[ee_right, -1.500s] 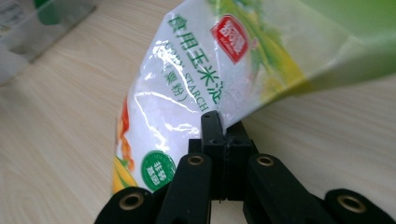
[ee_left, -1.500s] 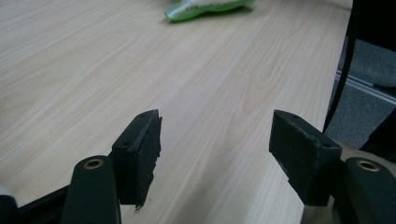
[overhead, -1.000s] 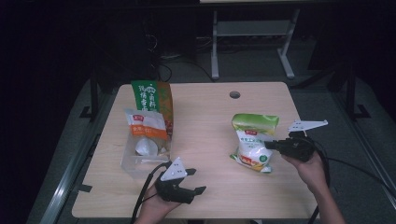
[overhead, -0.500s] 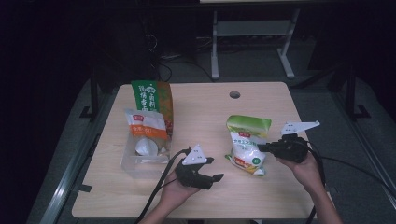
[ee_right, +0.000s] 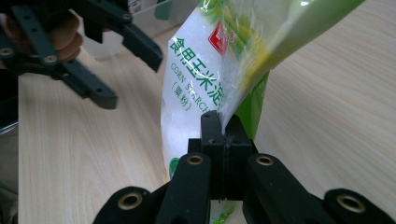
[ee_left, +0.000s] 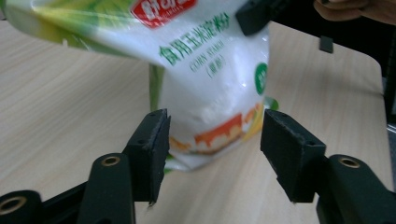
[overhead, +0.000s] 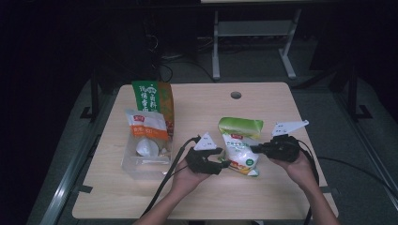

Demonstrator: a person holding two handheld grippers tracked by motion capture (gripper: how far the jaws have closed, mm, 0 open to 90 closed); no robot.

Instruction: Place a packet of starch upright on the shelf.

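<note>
The right gripper [ee_right: 223, 140] pinches the cornstarch bag's [overhead: 240, 149] edge, steadying it so the wide-open, empty left gripper [ee_left: 212, 154] can grab its bottom.

Light wooden table [overhead: 281, 117], clear plastic bin [overhead: 136, 164], corn starch bag [overhead: 240, 157] on it
</note>
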